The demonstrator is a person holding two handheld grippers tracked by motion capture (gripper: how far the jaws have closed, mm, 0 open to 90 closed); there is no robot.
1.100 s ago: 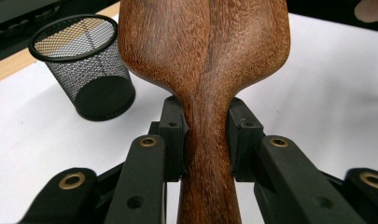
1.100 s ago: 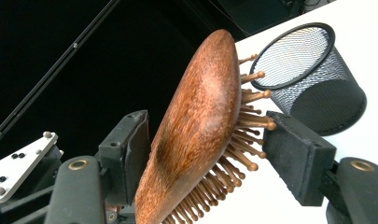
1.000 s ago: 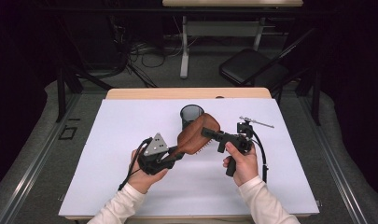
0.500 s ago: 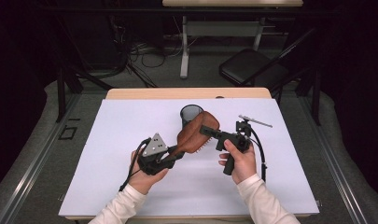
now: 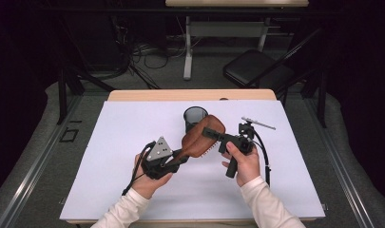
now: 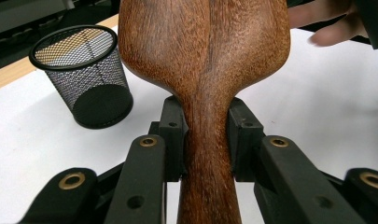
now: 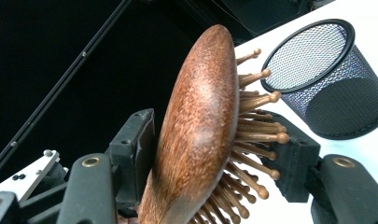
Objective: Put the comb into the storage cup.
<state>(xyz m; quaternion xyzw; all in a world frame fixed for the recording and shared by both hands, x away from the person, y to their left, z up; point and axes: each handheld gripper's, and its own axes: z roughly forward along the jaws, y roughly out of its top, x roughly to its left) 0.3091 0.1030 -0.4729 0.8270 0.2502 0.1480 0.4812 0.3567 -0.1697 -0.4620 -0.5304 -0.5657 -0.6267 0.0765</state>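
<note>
Since earlier: right gripper (image 5: 214, 134) slid onto hairbrush (image 5: 199, 137) head at frame centre, jaws straddling, not clamped. Left gripper (image 5: 178, 160) clamped handle; long axis lower-left to upper-right.

The big brown wooden hairbrush (image 6: 205, 60) has a smooth back with fine grain and a soft shine. Its pins (image 7: 256, 135) are wood too, with little round tips. The round black metal mesh cup (image 6: 81, 77) looks see-through like a net. The white table cover (image 5: 119, 142) is flat and not shiny.
</note>
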